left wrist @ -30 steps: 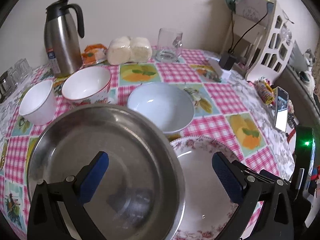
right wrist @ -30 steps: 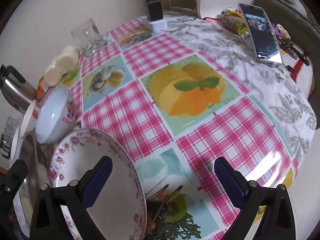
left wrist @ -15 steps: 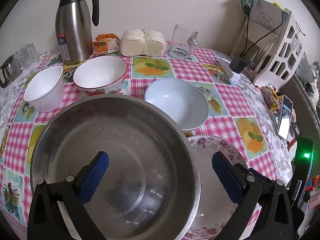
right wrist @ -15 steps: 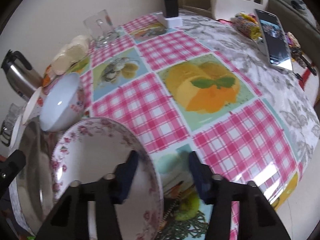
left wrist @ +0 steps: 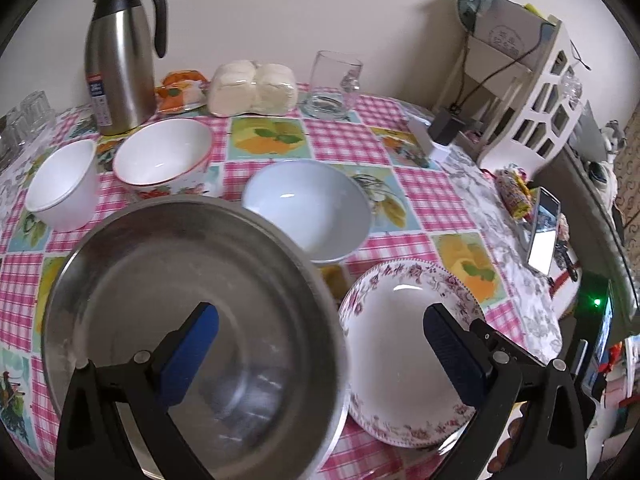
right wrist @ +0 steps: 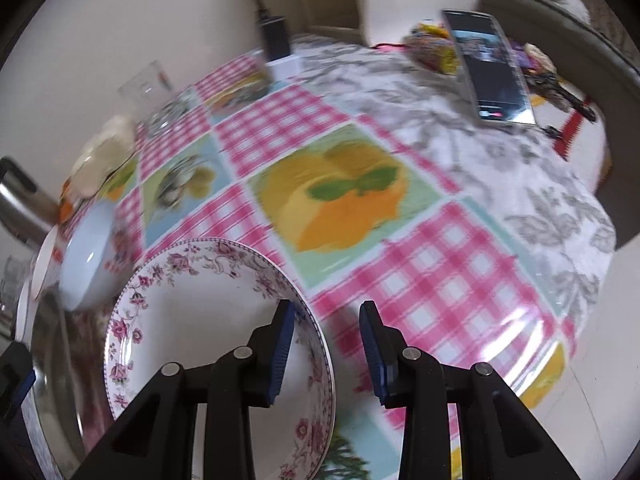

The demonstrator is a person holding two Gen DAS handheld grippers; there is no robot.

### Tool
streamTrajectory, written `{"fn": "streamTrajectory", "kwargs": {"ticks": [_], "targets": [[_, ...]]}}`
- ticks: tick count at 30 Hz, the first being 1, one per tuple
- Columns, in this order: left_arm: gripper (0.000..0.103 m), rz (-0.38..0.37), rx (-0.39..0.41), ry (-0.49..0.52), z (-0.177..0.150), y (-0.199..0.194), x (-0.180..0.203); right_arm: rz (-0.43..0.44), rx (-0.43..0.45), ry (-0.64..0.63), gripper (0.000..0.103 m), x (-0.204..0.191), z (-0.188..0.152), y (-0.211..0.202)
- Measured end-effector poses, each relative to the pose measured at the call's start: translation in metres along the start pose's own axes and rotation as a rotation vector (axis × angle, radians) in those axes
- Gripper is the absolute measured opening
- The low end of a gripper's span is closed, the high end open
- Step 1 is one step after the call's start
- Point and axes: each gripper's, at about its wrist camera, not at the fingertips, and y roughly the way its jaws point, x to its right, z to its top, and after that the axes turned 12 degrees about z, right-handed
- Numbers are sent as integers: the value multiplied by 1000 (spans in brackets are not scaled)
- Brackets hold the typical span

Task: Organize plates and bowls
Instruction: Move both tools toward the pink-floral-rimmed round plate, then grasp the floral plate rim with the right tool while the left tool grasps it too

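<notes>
the round table under a pink checked cloth with fruit panels (left wrist: 400,188) carries everything, and the biggest piece on it is the wide stainless steel basin (left wrist: 188,320), filling the left wrist view from 6 to 9 o'clock. the left gripper (left wrist: 320,344) hovers over it with its blue pads wide apart, one over the basin, the other over the neighbouring plate, holding nothing. that neighbour, the shallow white plate with a pink floral rim (right wrist: 216,320), sits just beside the basin at 4 o'clock in the left view. past it at 12 o'clock stands the pale blue bowl (left wrist: 308,208), then the white bowl with a red rim (left wrist: 164,158) at 10 o'clock and the small plain white bowl (left wrist: 62,184) farther left

the right gripper (right wrist: 326,350) has its pads partly closed around the plate's near rim, one pad inside the rim and one outside; a gap shows on the outer side, so whether it already pinches the rim i cannot tell. the step in hand looks like taking hold of the floral plate. next it likely needs a firm pinch on the rim, then a level lift, since a plate held by one edge can tip or slip
</notes>
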Motion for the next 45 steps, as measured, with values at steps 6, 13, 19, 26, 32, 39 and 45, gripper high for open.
{"fn": "streamTrajectory", "kwargs": {"ticks": [6, 13, 19, 26, 32, 39, 45], "targets": [[91, -73, -38, 31, 0, 2, 25, -22, 30, 74, 37, 25, 8, -6], [79, -88, -75, 118, -1, 12, 59, -19, 49, 127, 37, 44, 14, -10], [73, -84, -143, 151, -8, 31, 80, 13, 60, 171, 37, 60, 19, -9], [61, -62, -183, 182, -11, 48, 96, 11, 66, 190, 37, 67, 22, -8], [55, -46, -203, 174, -13, 63, 101, 23, 66, 187, 37, 68, 22, -6], [43, -49, -222, 165, -17, 76, 103, 28, 71, 183, 37, 67, 22, -4], [41, -52, -222, 154, -19, 83, 101, 30, 73, 182, 37, 67, 21, -4]]}}
